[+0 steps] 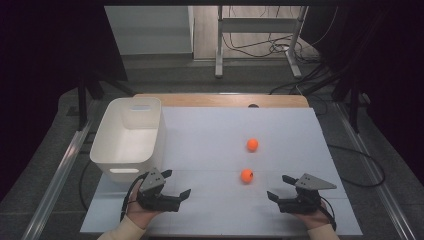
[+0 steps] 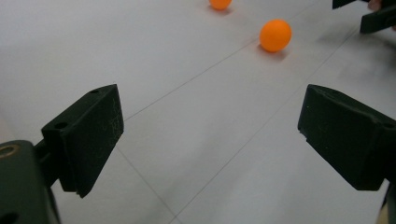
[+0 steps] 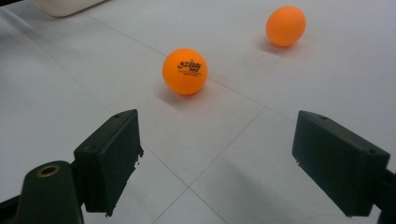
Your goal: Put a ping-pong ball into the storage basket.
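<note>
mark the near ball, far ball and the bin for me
near ball (image 3: 185, 71), right gripper view, on its printed front.
far ball (image 1: 252, 144), high view, centre of its top.
bin (image 1: 111, 124), high view, on its left wall.

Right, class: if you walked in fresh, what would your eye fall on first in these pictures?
Two orange table-tennis balls on the white table: the near ball bears black print, the far ball lies beyond it. A white bin stands at the table's left edge. Nearest the person, the left tool and right tool are both open, holding nothing.
</note>
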The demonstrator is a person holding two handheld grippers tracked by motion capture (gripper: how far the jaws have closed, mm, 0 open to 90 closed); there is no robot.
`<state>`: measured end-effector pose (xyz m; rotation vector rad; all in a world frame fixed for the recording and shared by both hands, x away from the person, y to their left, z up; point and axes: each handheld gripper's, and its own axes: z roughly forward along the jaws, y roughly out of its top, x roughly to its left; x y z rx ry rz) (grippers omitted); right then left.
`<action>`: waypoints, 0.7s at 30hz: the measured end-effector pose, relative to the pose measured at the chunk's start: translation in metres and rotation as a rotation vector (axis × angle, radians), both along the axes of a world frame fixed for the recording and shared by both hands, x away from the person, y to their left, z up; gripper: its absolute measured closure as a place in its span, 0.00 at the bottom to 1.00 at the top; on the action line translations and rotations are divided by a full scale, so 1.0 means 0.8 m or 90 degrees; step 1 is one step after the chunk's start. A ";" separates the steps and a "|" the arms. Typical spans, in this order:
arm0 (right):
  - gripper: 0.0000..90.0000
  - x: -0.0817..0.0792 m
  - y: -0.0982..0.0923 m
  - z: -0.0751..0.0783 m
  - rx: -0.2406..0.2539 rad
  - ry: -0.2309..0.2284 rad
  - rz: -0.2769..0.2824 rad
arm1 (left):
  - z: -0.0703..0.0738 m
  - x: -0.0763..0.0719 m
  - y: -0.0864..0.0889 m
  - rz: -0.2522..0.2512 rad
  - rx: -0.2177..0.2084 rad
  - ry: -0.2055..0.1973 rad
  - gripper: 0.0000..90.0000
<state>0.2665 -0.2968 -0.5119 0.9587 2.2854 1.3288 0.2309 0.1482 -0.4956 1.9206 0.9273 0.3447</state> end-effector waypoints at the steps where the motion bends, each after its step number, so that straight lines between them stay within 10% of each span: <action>1: 0.18 0.000 0.000 0.000 0.001 -0.001 -0.001 | 0.002 0.001 -0.002 -0.001 0.001 0.000 0.09; 21: 0.18 0.002 0.000 0.001 0.008 0.000 -0.001 | 0.014 0.016 -0.023 -0.033 0.019 -0.002 0.09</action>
